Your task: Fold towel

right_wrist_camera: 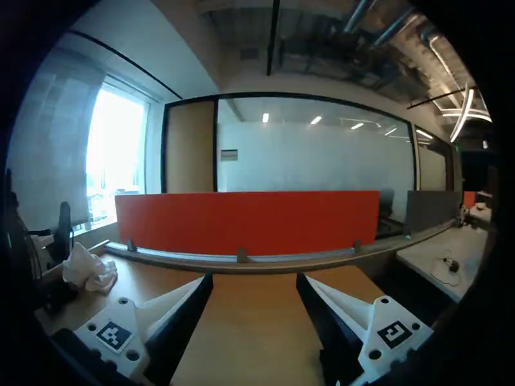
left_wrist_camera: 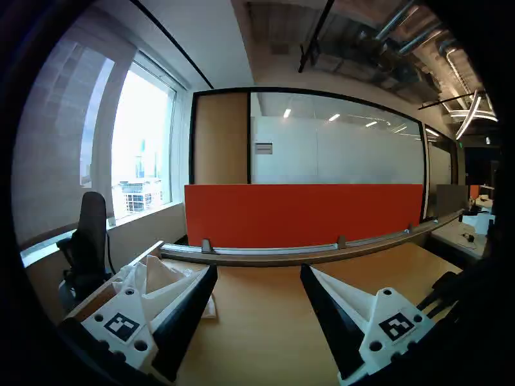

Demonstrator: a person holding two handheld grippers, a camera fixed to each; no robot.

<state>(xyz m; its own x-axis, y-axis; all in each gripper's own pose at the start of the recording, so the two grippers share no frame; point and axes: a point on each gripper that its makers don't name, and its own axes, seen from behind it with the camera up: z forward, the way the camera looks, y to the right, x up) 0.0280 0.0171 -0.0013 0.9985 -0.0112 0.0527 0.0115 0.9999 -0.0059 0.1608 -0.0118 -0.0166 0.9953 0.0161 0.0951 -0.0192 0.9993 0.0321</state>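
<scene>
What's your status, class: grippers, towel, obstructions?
Left gripper open, empty. Right gripper open, empty. Towel crumpled on desk, not folded. No obstruction seen.

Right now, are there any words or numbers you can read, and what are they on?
No text can be read.
Small grey wall sign beside the frosted glass panel: too blurred to read.
Black-and-white square markers on the white plastic claw fingers: patterns, not words.
</scene>
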